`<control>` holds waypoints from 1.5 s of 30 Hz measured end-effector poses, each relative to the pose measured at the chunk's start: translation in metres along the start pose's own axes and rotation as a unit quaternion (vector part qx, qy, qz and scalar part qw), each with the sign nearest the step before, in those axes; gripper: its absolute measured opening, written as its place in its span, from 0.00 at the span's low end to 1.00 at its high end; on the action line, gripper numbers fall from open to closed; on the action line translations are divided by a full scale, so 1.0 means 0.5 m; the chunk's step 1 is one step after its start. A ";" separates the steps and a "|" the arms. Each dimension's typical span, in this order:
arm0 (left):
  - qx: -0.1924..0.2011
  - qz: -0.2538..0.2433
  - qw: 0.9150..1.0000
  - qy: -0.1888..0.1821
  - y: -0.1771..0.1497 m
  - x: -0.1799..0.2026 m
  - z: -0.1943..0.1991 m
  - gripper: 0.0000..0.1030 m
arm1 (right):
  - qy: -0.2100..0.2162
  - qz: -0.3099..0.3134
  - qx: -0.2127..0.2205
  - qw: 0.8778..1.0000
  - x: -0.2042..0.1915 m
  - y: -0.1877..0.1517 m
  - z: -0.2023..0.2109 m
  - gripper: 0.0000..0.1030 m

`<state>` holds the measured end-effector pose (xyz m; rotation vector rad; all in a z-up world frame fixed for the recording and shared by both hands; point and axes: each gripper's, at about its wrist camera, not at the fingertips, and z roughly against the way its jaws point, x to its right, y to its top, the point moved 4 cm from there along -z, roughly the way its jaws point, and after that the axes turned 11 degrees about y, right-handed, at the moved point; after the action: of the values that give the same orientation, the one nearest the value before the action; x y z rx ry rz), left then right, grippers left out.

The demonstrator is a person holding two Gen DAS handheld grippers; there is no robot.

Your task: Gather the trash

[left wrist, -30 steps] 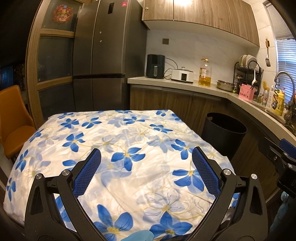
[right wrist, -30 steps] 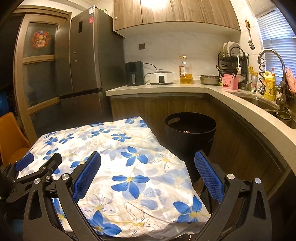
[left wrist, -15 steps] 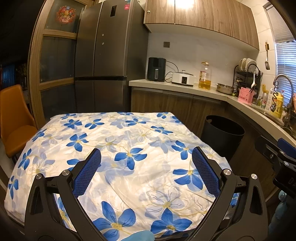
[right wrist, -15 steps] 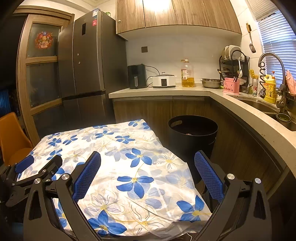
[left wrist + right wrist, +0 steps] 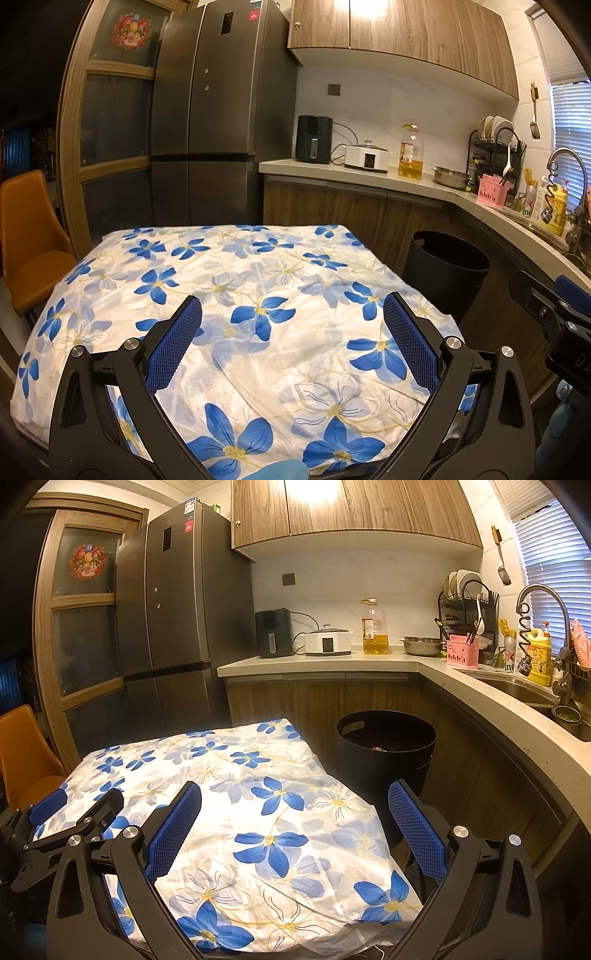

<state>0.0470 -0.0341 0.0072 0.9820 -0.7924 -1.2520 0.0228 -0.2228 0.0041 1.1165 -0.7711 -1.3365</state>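
Both the left claw (image 5: 291,325) and right claw (image 5: 293,812) are released, empty. No loose trash visible ahead on the blue-flowered white tablecloth (image 5: 258,295). Round black plastic bin (image 5: 386,738), ahead-right, holds scraps; handling cannot be judged.

home kitchen | tall fridge (image 5: 173,602) at left | wood cabinets (image 5: 351,509) over L-shaped bench (image 5: 369,662) w/ air fryer (image 5: 273,633), cooker (image 5: 328,644), oil bottle (image 5: 375,627) | dish rack (image 5: 463,602), sink + tap (image 5: 543,602) by window | black bin (image 5: 386,749) on floor
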 end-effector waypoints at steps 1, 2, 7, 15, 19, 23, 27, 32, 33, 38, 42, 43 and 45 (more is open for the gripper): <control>0.000 0.000 1.000 0.000 0.001 0.000 0.000 0.94 | 0.000 0.001 0.001 1.000 -0.001 0.002 -0.001 0.94; 0.000 0.000 1.000 0.000 0.001 0.000 0.000 0.94 | 0.000 0.001 0.001 1.000 -0.001 0.002 -0.001 0.94; 0.001 0.001 1.000 0.000 0.004 -0.002 -0.001 0.94 | 0.002 0.002 0.001 1.000 -0.005 0.003 -0.003 0.94; 0.002 0.001 1.000 0.001 0.006 -0.004 0.000 0.94 | 0.002 0.002 0.003 1.000 -0.007 0.005 -0.003 0.94; 0.002 0.000 1.000 0.002 0.008 -0.004 0.000 0.94 | 0.002 0.002 0.003 1.000 -0.007 0.006 -0.004 0.94; 0.002 0.000 1.000 0.001 0.007 -0.004 0.001 0.94 | 0.002 0.002 0.004 1.000 -0.008 0.006 -0.004 0.94; 0.003 0.000 1.000 0.001 0.008 -0.004 0.002 0.94 | 0.002 0.002 0.005 1.000 -0.009 0.007 -0.002 0.94; 0.003 0.000 1.000 0.000 0.010 -0.004 0.003 0.94 | 0.002 0.002 0.005 1.000 -0.008 0.008 -0.002 0.94; 0.004 0.000 1.000 0.000 0.011 -0.005 0.004 0.94 | 0.002 0.001 0.005 1.000 -0.009 0.008 -0.002 0.94; 0.003 0.000 1.000 0.000 0.011 -0.004 0.004 0.94 | 0.002 0.001 0.006 1.000 -0.011 0.009 -0.001 0.94; 0.004 0.000 1.000 0.000 0.011 -0.004 0.005 0.94 | 0.001 0.000 0.007 1.000 -0.009 0.009 0.003 0.94; 0.004 0.000 1.000 -0.001 0.011 -0.004 0.005 0.94 | 0.002 0.000 0.008 1.000 -0.007 0.009 0.005 0.94; 0.004 0.000 1.000 0.000 0.013 -0.005 0.004 0.94 | 0.001 -0.001 0.008 1.000 -0.007 0.010 0.006 0.94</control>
<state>0.0471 -0.0318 0.0140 0.9896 -0.7979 -1.2497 0.0213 -0.2206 0.0101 1.1306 -0.7801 -1.3320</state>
